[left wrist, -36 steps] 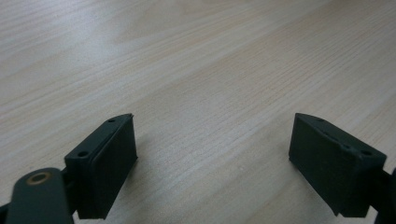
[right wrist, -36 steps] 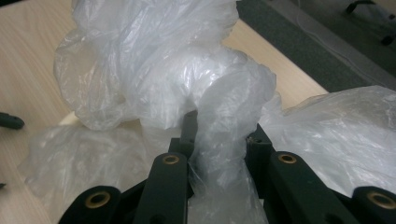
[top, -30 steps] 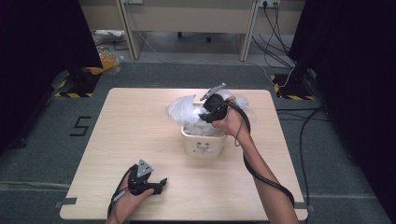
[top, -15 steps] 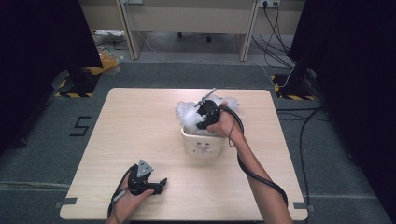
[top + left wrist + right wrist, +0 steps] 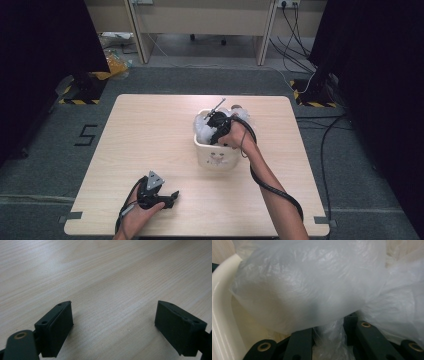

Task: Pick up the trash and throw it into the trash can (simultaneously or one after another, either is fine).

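A small cream bin stands on the wooden table, right of centre. A crumpled clear plastic bag sits in its mouth. My right gripper reaches into the bin from the right, shut on a bunched neck of the bag. In the right gripper view the bag billows over the jaws of my right gripper, with the bin's rim at the left. My left gripper rests near the table's front edge; in its own view my left gripper stands open over bare wood.
Part of the bag spills over the bin's far right side. Black cables run over the grey floor right of the table. Dark curtains hang at both sides, and desk legs stand behind.
My right gripper has come down and toward the left with the bag, pressing it into the bin. The left gripper has stayed where it was.
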`<control>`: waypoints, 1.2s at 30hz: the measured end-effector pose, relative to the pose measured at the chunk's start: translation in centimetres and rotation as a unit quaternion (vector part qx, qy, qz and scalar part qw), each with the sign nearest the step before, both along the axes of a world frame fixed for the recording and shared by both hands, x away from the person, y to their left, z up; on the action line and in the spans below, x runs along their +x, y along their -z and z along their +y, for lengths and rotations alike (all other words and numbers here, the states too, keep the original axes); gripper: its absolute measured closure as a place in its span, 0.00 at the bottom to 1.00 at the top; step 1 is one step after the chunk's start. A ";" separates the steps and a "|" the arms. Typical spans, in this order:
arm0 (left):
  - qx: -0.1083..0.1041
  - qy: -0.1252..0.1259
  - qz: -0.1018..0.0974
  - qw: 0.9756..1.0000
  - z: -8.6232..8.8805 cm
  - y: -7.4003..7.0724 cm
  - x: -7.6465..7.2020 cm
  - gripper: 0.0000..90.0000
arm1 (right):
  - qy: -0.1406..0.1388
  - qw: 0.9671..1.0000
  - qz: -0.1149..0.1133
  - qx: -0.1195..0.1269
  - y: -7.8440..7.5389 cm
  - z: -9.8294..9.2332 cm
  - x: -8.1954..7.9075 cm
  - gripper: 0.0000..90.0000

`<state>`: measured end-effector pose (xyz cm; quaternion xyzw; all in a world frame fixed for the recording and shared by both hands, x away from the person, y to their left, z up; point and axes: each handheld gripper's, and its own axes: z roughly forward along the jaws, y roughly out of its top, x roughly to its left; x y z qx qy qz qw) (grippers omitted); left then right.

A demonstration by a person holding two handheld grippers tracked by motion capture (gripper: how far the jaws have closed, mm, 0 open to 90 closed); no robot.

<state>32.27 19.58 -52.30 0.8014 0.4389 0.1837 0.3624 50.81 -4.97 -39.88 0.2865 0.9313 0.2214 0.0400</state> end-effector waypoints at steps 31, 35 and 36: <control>0.000 0.001 0.002 1.000 0.0 0.0 0.0 0.16 | 0.049 0.977 -0.111 0.178 -8.7 -8.0 -5.0 0.40; 0.000 0.001 0.002 1.000 0.0 0.0 0.0 0.16 | 0.065 0.973 -0.124 0.183 -8.6 -9.8 -6.0 0.40; 0.000 0.001 0.002 1.000 0.0 0.0 0.0 0.16 | 0.068 0.973 -0.124 0.184 -8.5 -10.1 -6.1 0.40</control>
